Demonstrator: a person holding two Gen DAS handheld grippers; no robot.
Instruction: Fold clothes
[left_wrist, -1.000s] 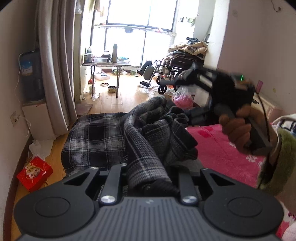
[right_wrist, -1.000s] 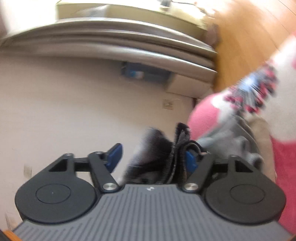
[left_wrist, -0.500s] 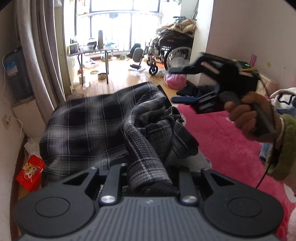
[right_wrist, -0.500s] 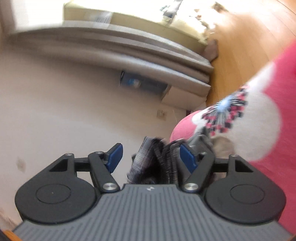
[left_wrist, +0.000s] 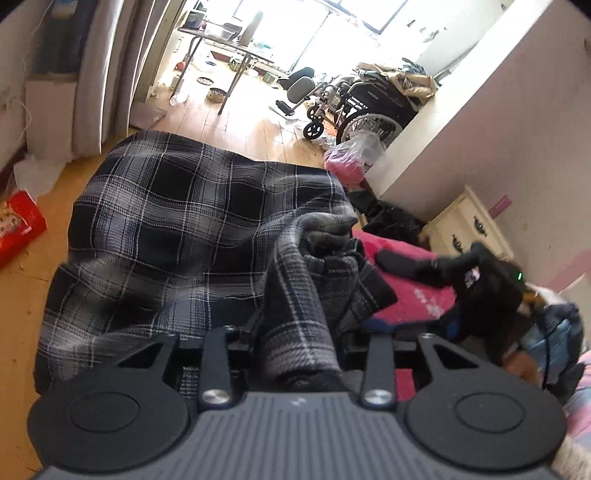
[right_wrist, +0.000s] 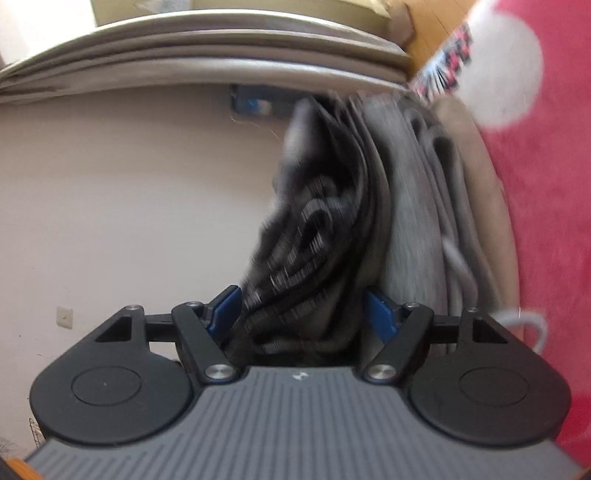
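One plaid garment (left_wrist: 177, 236) lies spread toward the near-left bed edge above bare wood floor (left_wrist: 22, 295), a bunched fold running between the opening left gripper (left_wrist: 299, 332), while the right gripper (right_wrist: 303, 306), jaws wide, brackets another bunch over pink bedding (right_wrist: 546, 206).

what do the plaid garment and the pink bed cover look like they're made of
Plaid garment: soft woven cloth, likely flannel or brushed cotton, matte; visible weave, limp folds. Pink cover: plush fleece or similar, by its fuzzy, matte nap.
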